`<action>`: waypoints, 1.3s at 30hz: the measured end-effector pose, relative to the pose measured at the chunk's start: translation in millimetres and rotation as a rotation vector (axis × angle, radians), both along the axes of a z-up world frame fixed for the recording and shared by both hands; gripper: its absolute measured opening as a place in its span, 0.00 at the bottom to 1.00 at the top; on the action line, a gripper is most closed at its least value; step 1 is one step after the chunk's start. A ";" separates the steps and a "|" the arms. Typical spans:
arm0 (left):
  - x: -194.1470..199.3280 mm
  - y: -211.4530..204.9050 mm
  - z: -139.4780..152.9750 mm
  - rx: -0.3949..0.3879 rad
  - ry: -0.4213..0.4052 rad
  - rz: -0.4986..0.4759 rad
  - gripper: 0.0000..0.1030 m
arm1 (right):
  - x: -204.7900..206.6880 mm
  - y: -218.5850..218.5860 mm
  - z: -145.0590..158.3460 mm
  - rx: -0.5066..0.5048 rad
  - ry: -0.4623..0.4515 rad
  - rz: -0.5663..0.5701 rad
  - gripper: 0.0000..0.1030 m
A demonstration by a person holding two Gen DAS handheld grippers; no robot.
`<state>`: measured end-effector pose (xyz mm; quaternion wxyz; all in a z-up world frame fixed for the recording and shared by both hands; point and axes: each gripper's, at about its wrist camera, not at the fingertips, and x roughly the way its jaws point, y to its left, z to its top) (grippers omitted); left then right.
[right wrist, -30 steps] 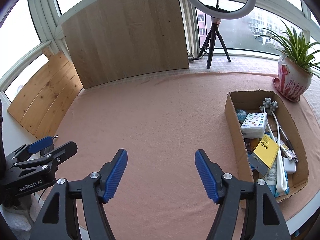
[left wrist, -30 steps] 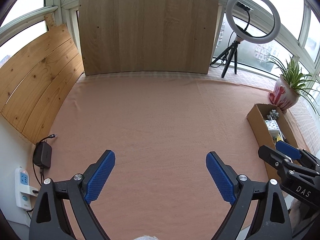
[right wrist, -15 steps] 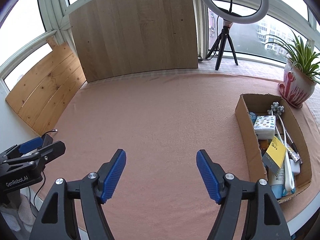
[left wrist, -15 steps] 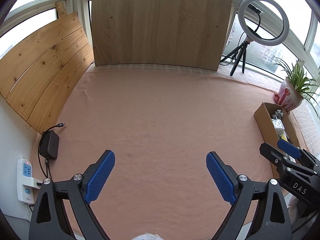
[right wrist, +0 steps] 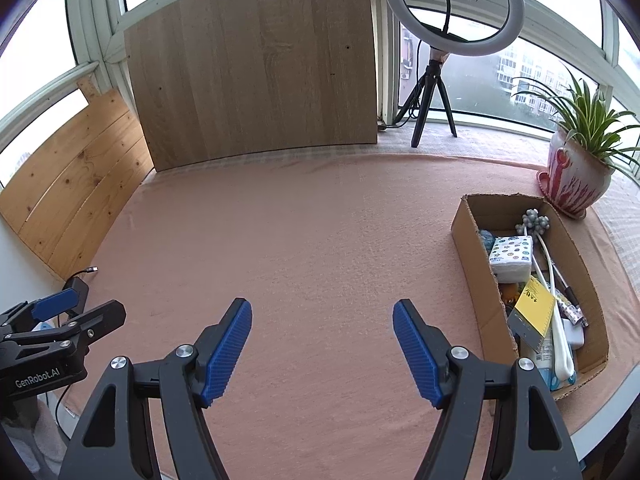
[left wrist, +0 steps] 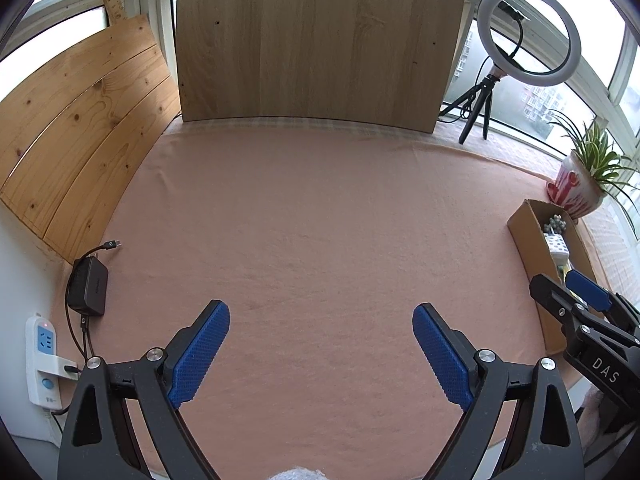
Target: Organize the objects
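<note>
A cardboard box (right wrist: 470,240) stands at the right on the pink cloth; it also shows in the left wrist view (left wrist: 524,224). It holds a tissue pack (right wrist: 511,258), a yellow notepad (right wrist: 534,312), white cables (right wrist: 554,300) and other small items. My left gripper (left wrist: 321,320) is open and empty above the near middle of the cloth. My right gripper (right wrist: 322,316) is open and empty, to the left of the box. Each gripper shows at the edge of the other's view: the right one (left wrist: 576,300), the left one (right wrist: 68,312).
A wooden board (right wrist: 256,68) leans at the back, pine planks (left wrist: 80,128) at the left. A ring light on a tripod (right wrist: 452,12) and a potted plant (right wrist: 576,176) stand at the back right. A black charger (left wrist: 88,286) and a power strip (left wrist: 42,360) lie at the left edge.
Both grippers have drawn back and risen a little, so more of the table shows. Both stay open and empty. Nothing on the table has moved.
</note>
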<state>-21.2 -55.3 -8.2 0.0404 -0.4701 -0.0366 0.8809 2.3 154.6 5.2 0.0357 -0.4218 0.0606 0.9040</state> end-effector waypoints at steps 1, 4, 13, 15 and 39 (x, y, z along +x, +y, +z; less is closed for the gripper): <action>-0.4 0.9 -0.5 -0.001 -0.002 -0.002 0.94 | -0.4 -0.1 -0.1 0.003 0.000 -0.001 0.68; -1.1 3.2 -1.0 -0.003 -0.004 -0.004 0.95 | -0.9 0.0 -0.5 0.007 0.000 -0.001 0.68; -2.6 3.2 -1.1 -0.001 -0.006 0.002 0.97 | -3.0 2.1 -2.1 0.002 -0.003 0.000 0.68; -2.6 3.6 -1.3 -0.001 -0.007 0.005 0.97 | -3.7 2.2 -2.8 0.001 -0.005 0.001 0.68; -7.2 4.6 -5.5 -0.013 -0.018 -0.004 0.97 | -5.8 5.2 -7.5 -0.010 -0.019 -0.009 0.68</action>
